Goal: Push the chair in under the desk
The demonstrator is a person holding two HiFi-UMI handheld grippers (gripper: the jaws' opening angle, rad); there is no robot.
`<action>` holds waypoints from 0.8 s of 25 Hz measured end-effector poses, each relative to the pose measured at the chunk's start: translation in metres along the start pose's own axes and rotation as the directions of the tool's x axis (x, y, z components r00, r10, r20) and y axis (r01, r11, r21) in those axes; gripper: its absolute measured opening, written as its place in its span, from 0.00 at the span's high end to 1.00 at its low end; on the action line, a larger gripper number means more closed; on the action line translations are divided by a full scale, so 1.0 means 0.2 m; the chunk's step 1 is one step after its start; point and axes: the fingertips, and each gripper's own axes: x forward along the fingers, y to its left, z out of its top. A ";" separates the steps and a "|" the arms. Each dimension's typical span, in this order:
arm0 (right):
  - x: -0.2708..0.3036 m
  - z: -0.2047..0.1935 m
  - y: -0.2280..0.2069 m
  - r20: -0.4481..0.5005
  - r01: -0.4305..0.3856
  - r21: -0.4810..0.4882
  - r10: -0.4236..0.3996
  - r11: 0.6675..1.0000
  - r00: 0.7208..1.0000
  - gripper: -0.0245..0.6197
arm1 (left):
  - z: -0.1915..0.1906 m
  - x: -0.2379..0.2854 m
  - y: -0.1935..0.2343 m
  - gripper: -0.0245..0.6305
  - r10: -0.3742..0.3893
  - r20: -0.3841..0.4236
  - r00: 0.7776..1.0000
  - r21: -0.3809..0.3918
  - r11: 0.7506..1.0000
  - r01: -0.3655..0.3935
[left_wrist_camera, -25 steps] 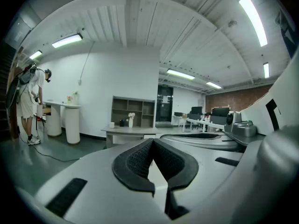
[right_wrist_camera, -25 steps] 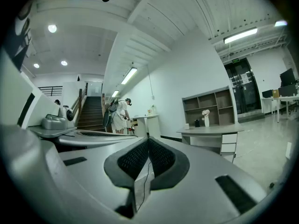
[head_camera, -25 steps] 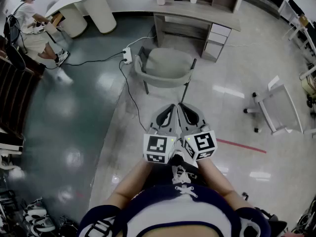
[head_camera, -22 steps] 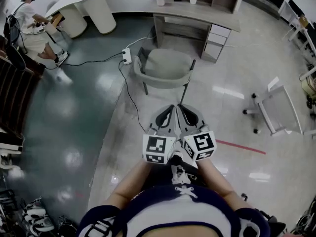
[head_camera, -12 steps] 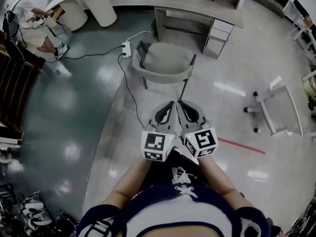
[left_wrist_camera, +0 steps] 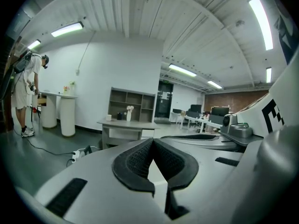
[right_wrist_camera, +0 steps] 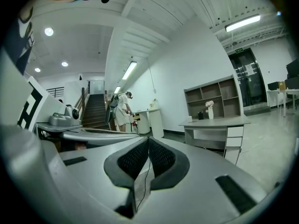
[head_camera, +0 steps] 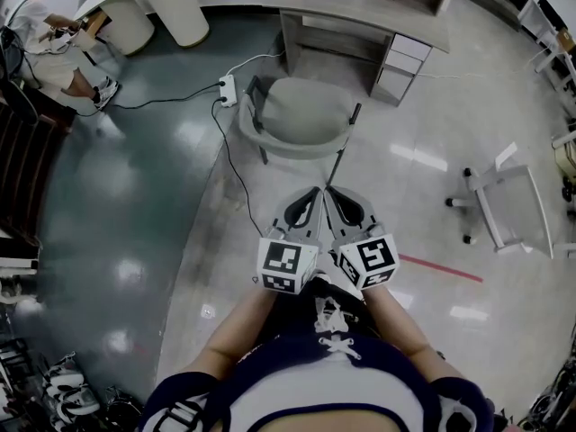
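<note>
1. While scanning from the far left: spotted a person (head_camera: 40, 21) standing at a white counter (head_camera: 166, 3), well away from everything else.
2. Next over, a power strip (head_camera: 226, 88) on the floor, cable (head_camera: 230, 154) trailing down past the chair's left side.
3. Dead centre, the grey chair (head_camera: 301, 115), sitting out in front of the desk (head_camera: 360, 14), curved back turned toward the grippers, not tucked under yet.
4. Just below, left gripper (head_camera: 312, 194) and right gripper (head_camera: 331, 194) side by side, aimed at the chair but apart from it. Both clenched tight, pads (left_wrist_camera: 138, 158) meeting at the tips, nothing caught between them.
5. Off to the right, a white office chair (head_camera: 504, 201) and a red floor line (head_camera: 441, 268).
</note>
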 end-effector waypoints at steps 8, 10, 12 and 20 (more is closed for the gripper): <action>0.31 -0.02 -0.07 -0.051 0.018 -0.001 -0.018 1.000 0.999 0.95 | 0.00 0.20 0.27 0.95 -0.076 -0.060 0.995 -0.013 0.997 0.076; 0.40 -0.02 -0.10 -0.058 0.027 -0.013 -0.028 1.000 0.998 0.95 | 0.01 0.26 0.35 0.95 -0.089 -0.064 0.994 -0.017 0.996 0.088; 0.48 -0.01 -0.12 -0.070 0.034 -0.022 -0.035 0.999 0.997 0.95 | 0.02 0.32 0.41 0.95 -0.102 -0.071 0.992 -0.017 0.995 0.101; 0.75 0.02 -0.18 -0.105 0.053 -0.078 -0.061 0.996 0.993 0.95 | 0.05 0.47 0.64 0.95 -0.185 -0.114 0.976 -0.016 0.983 0.184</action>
